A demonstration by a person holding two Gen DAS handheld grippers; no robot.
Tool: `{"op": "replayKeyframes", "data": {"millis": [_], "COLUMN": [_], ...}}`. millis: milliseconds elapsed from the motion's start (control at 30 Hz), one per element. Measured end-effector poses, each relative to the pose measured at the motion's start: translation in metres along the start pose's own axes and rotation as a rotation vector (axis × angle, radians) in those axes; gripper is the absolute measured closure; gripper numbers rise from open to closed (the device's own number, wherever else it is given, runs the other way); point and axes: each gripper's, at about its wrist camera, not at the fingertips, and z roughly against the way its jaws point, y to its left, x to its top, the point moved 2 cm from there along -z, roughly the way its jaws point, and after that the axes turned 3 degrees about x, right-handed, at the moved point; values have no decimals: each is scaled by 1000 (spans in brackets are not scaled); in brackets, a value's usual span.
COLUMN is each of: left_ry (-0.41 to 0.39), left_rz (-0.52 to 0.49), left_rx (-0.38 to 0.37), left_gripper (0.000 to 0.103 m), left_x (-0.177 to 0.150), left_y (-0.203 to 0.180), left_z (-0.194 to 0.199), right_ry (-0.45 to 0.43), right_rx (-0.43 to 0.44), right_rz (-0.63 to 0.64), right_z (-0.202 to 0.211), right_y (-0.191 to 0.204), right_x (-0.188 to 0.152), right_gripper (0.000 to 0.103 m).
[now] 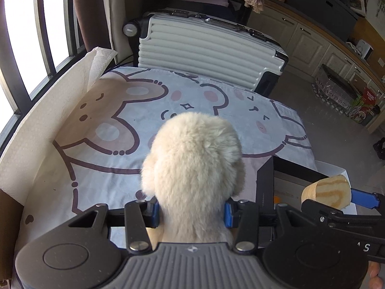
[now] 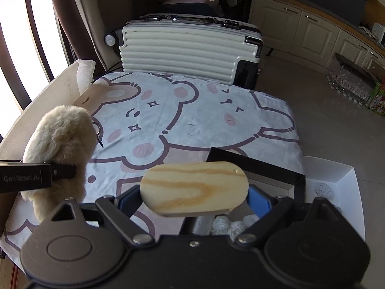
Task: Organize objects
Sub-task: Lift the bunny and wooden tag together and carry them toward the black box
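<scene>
A fluffy cream plush toy [image 1: 192, 159] fills the middle of the left wrist view, above the bear-print cloth [image 1: 101, 149]. My left gripper [image 1: 192, 213] is shut on its lower part, a blue pad pressing on each side. An oval piece of light wood [image 2: 195, 187] with darker grain hangs level in the right wrist view, and my right gripper [image 2: 192, 201] is shut on its two ends. It hangs over the near left corner of a black box [image 2: 262, 166]. The plush toy [image 2: 60, 144] and left gripper [image 2: 60, 172] appear at the left of that view. The wooden piece [image 1: 324, 190] shows at the right edge of the left view.
A white ribbed suitcase [image 2: 185, 48] stands behind the covered table. A white board [image 1: 48, 110] walls the table's left side by the window. A white carton [image 2: 336, 175] to the right of the black box holds crumpled white balls [image 2: 323, 189]. Kitchen cabinets [image 2: 310, 31] line the far right.
</scene>
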Motion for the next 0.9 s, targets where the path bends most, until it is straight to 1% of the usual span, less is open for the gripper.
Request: {"op": "replayKeyframes", "data": {"millis": [267,400,600,900], "left_ry": [-1,-5,-11,-3], "left_rz": [-23,-46,-94,-149], "left_rx": [-12,-35,-81,-116], "left_gripper": [55,55,55,55], "left_x": [0,1,0,-6], "left_y": [-25,-43,-74,-114], "left_z": [-4,-5,-7,-14], "right_ry": [-14,-26,-51,-59], "right_rx": [-8,-19,-59,-91], "right_rz": [-25,-46,-78,-133], "right_z": [6,9,14,19], "right_y": [-21,-35,-61,-98], "right_x": [-4,-6,-11,-22], "right_gripper": [10,10,10,10]}}
